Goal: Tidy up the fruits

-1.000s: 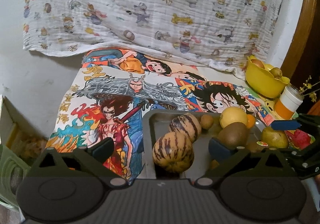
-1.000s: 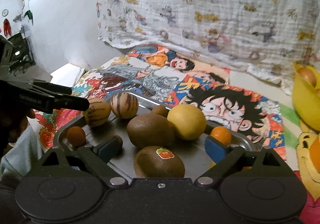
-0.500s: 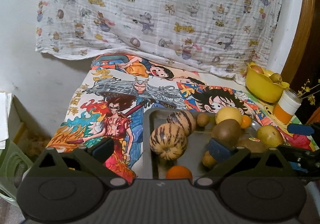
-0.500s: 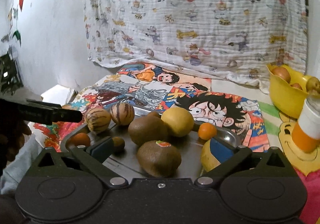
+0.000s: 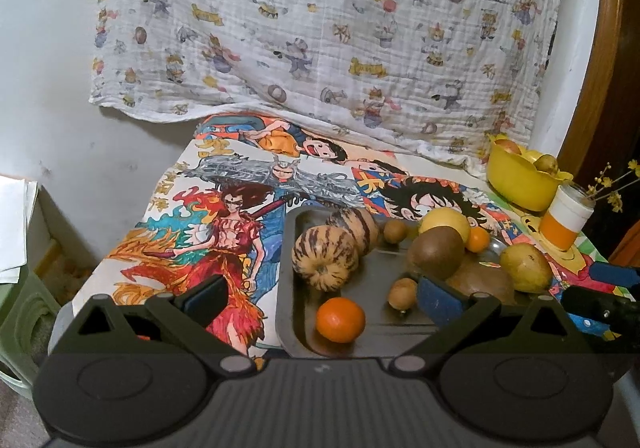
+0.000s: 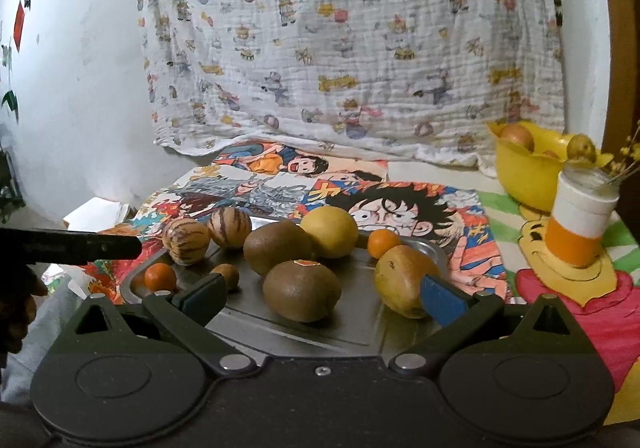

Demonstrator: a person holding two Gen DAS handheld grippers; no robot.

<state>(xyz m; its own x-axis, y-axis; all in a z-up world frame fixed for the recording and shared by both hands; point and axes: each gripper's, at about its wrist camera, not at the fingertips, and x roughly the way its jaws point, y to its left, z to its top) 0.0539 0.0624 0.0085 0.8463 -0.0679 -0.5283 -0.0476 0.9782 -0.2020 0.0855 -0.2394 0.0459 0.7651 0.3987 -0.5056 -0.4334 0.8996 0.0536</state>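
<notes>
Left wrist view: left gripper [image 5: 324, 298] spread wide, nothing pinched, hovering over the near end of the metal tray [image 5: 288, 288] holding the fruit; an orange [image 5: 341, 319] sits between the fingers, untouched.

Right wrist view: right gripper [image 6: 322, 294] fully spread, empty; kiwi [image 6: 301, 296] lies between the fingers, and the yellow pear [image 6: 402, 280] is against the right pad [image 6: 440, 304] at the tray's edge.
</notes>
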